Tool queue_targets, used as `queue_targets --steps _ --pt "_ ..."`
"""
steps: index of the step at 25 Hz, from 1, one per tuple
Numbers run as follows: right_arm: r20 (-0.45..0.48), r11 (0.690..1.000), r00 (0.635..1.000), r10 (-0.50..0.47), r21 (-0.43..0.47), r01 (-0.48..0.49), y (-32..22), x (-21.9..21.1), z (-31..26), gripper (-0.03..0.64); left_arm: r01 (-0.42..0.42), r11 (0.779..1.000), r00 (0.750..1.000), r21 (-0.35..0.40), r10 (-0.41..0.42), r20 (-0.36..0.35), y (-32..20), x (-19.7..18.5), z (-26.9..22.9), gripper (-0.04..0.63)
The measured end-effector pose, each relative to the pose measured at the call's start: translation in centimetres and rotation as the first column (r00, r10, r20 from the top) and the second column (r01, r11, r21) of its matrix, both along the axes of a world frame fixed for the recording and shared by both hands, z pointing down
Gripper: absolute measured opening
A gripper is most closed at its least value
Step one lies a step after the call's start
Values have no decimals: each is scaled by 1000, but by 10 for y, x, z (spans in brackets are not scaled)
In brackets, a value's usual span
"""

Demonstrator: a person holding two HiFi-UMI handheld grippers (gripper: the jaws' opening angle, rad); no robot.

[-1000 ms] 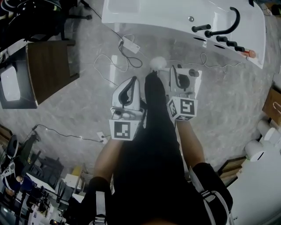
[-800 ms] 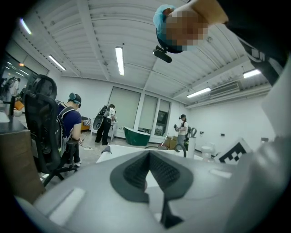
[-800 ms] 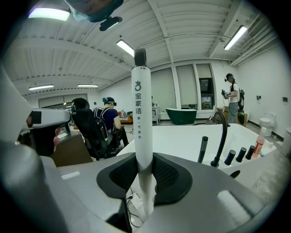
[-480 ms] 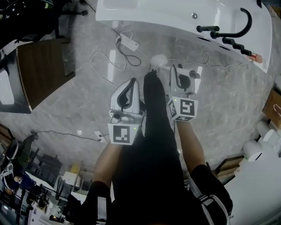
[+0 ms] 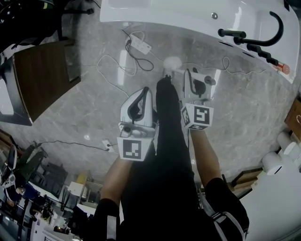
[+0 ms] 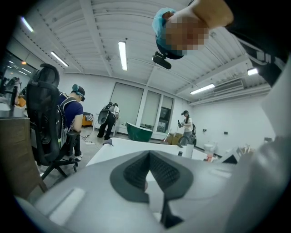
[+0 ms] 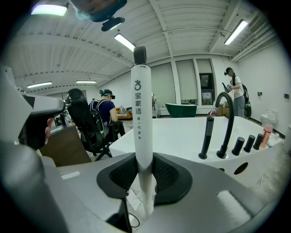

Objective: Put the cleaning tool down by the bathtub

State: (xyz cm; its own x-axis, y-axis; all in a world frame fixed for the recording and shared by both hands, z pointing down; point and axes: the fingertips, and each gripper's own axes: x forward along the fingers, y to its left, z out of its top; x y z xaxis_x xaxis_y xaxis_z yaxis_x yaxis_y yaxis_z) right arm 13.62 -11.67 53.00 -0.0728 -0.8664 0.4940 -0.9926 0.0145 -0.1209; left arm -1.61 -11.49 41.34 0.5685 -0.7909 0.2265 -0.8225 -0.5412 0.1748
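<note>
The cleaning tool is a white wand with a black tip [image 7: 140, 113], and my right gripper [image 7: 145, 179] is shut on it, holding it upright. From the head view its round white head [image 5: 171, 62] hangs over the grey floor just in front of the white bathtub [image 5: 164, 14], ahead of my right gripper [image 5: 190, 74]. Left of a dark trouser leg [image 5: 168, 127], my left gripper [image 5: 144, 90] has its tips together and nothing between them. The left gripper view shows my left gripper [image 6: 150, 173] pointing at the bathtub [image 6: 122, 146].
A black faucet set [image 5: 256, 40] stands on the bathtub's right end. A power strip [image 5: 140, 44] and white cables lie on the floor by the tub. A dark wooden table [image 5: 40, 75] is at the left. Office chairs [image 7: 86, 123] and people stand further off.
Both grippers have sunk a little toward the floor, the right one still holding the wand. The bathtub has slid toward the picture's upper right.
</note>
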Motion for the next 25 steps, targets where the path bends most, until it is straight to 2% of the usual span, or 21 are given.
queue_targets --steps 13,25 --pt "-19 999 1000 8 -39 -9 -26 4 76 94 66 997 998 -31 -66 -16 -27 -3 63 6" --pt "-37 998 999 10 -68 -12 -42 3 148 94 67 997 997 -50 -68 -23 -44 0 116 6"
